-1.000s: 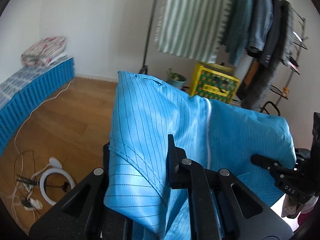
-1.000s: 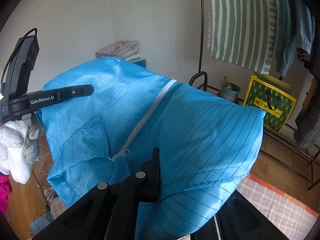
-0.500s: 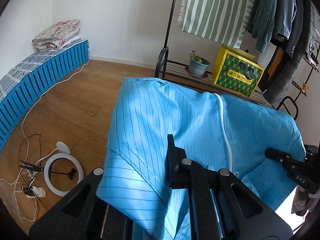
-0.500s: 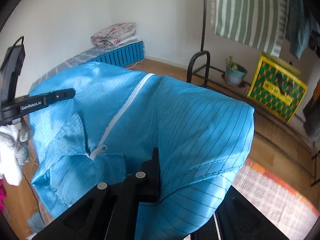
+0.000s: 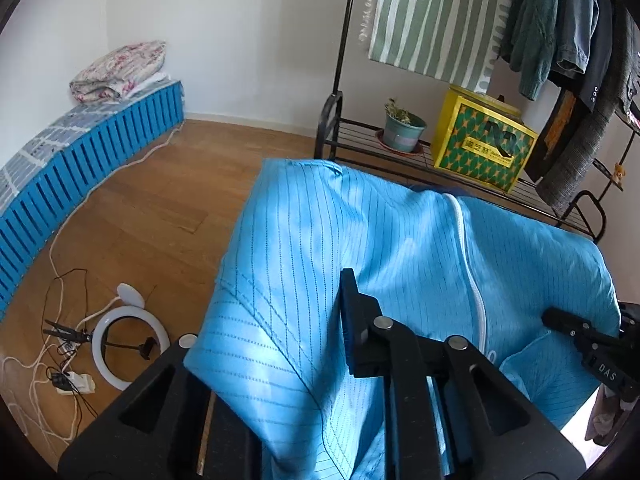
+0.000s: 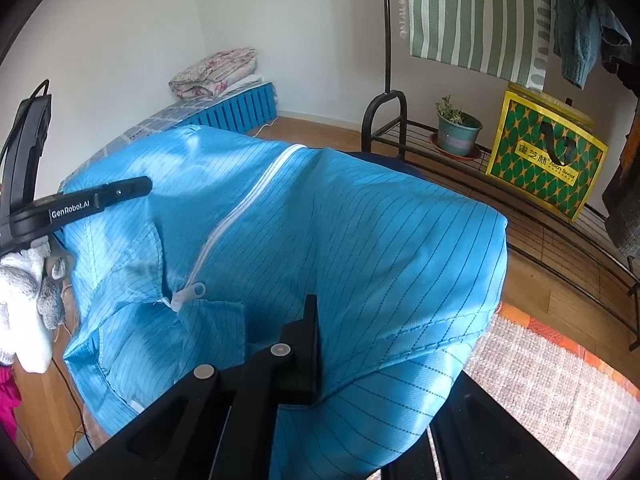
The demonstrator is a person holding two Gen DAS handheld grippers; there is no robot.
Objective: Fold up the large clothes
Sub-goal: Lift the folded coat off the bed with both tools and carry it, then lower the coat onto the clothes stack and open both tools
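Note:
A large light-blue pinstriped garment [image 5: 360, 260] with a white zipper [image 5: 472, 264] hangs in the air between my two grippers. My left gripper [image 5: 312, 344] is shut on its left shoulder area; cloth covers the left finger. My right gripper [image 6: 360, 344] is shut on the other shoulder area of the garment [image 6: 320, 232]; only its left finger [image 6: 308, 344] shows. The zipper pull [image 6: 188, 294] and collar flaps hang on the left of the right wrist view. Each gripper shows in the other's view: the right one [image 5: 592, 348], the left one [image 6: 72, 208].
Wooden floor [image 5: 152, 216] lies below. A ring light with cables [image 5: 124, 344] lies on the floor. A blue slatted bed [image 5: 80, 160] holds folded bedding. A black clothes rack [image 5: 340, 80] holds hung clothes, a potted plant [image 5: 402, 128] and a yellow-green bag [image 5: 484, 144]. A woven rug [image 6: 560, 392] lies at right.
Both grippers have tilted downward with the garment: the floor, rack shelf and rug now show more, the garment sits lower in both views. Both grips are unchanged.

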